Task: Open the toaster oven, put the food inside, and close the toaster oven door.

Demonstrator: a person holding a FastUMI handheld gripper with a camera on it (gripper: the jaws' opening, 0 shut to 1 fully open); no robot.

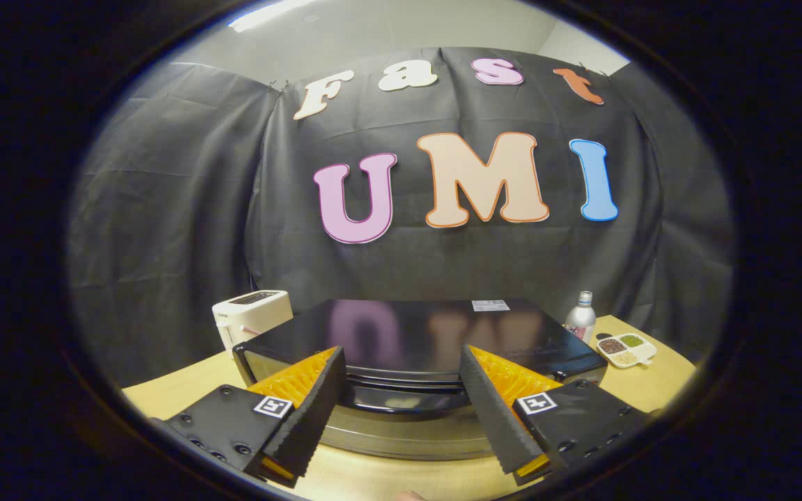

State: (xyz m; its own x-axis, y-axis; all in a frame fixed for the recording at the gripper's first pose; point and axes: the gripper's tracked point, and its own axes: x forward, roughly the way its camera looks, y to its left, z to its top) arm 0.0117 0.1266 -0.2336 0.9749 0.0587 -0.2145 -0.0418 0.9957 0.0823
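White toaster (251, 314) sits back left on the worktop (658, 386). Black toaster oven (418, 334) is dead center, right ahead of the gripper (401, 365), whose fingers (317, 403) are spread wide, gripping nothing. Bottle (580, 319) and a divided snack dish (626, 348) are off right.

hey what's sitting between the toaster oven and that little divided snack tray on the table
In the gripper view, a bottle stands between the toaster oven and the divided tray. The open gripper straddles the oven's front.
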